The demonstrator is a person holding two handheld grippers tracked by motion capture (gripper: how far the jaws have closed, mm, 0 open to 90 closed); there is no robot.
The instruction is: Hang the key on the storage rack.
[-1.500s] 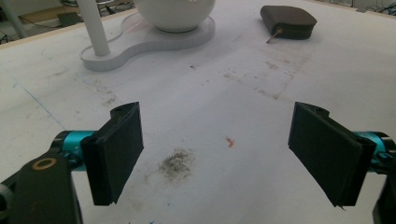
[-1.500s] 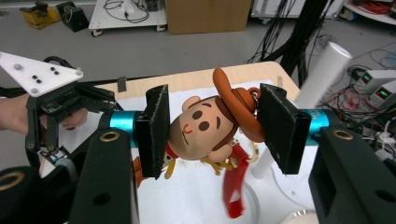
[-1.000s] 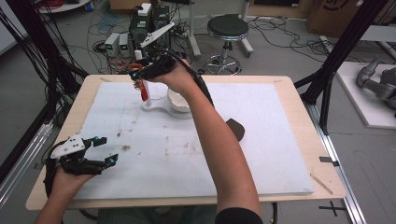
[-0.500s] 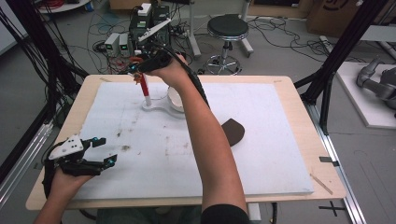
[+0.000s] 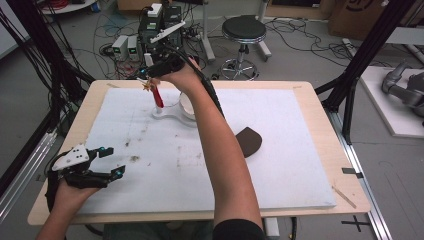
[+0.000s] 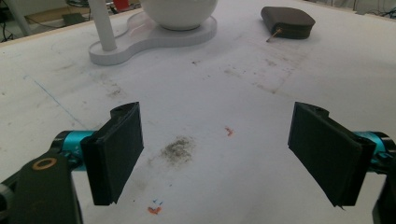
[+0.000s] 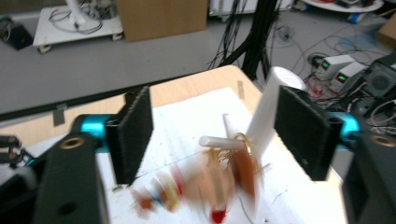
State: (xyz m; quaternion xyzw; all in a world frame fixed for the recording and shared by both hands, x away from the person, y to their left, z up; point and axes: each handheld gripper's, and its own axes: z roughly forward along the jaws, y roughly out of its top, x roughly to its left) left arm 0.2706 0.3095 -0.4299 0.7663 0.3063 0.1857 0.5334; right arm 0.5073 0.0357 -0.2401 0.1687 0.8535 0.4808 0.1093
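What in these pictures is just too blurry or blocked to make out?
- Dangling red and orange trinket, right gripper view: motion blur smears it past recognition.
- White bowl on its white stand, high view: the forearm covers most of it.
- Dark brown pad, high view: the arm hides its left edge.

No lettering, label, brand, number or sign can be read on anything in the three views here.

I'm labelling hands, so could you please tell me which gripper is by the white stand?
The right gripper, at the white stand's post; its jaws have just been opening, a blurred red item between them. The left gripper rests far off, open.
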